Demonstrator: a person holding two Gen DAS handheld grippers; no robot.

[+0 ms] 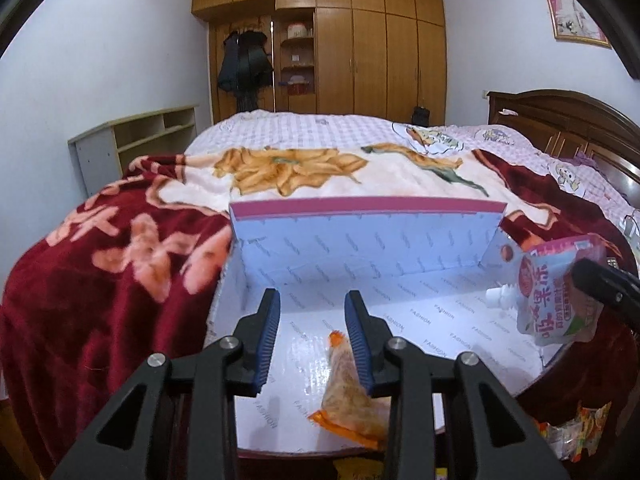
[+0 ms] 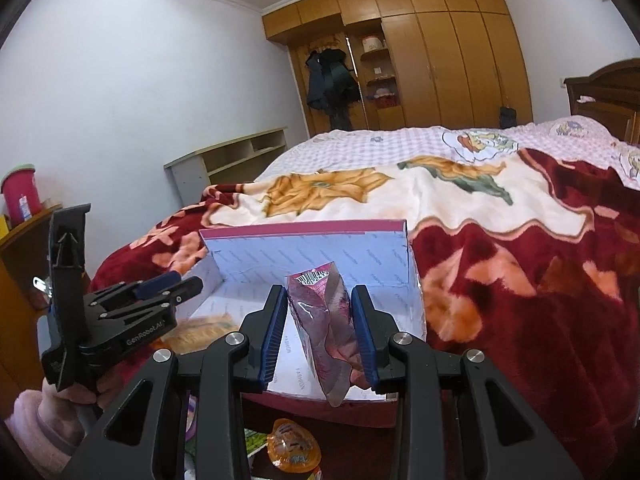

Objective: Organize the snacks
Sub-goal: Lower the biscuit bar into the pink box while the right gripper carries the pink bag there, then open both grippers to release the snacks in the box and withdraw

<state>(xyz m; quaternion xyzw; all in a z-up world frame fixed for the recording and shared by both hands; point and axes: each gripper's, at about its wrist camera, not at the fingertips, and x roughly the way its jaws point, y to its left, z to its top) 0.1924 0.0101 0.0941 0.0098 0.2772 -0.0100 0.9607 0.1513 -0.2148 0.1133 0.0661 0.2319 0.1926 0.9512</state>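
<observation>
Left tool: your left tool (image 1: 312,338) hangs over the near part of the open white cardboard box (image 1: 400,240); its blue-padded fingers (image 1: 269,336) stand apart with nothing between them, so it holds nothing.
Orange packet: the orange-edged clear snack packet (image 1: 352,396) lies on the box floor just below and beside the right finger of that tool, partly hidden by it; I cannot tell whether the finger touches it.
Right tool: your right tool (image 2: 320,332) is clamped on a pink and white spouted drink pouch (image 2: 326,320), the pads pressing its crumpled sides.
Pouch position: you hold the pouch upright over the right near part of the box, barcode end up in the right wrist view; in the left wrist view its white spout (image 1: 502,298) points toward the inside of the box.
Box: it sits on the dark red floral fleece blanket (image 1: 100,260) on the bed, its maroon-edged lid standing up at the far side.
Loose snacks: a round orange-wrapped snack (image 2: 294,450) lies below the box's near edge, and more bright wrappers (image 1: 576,428) lie on the blanket at the right.
Your hand: a hand in a fluffy pink sleeve (image 2: 44,424) grips the left tool's handle.
</observation>
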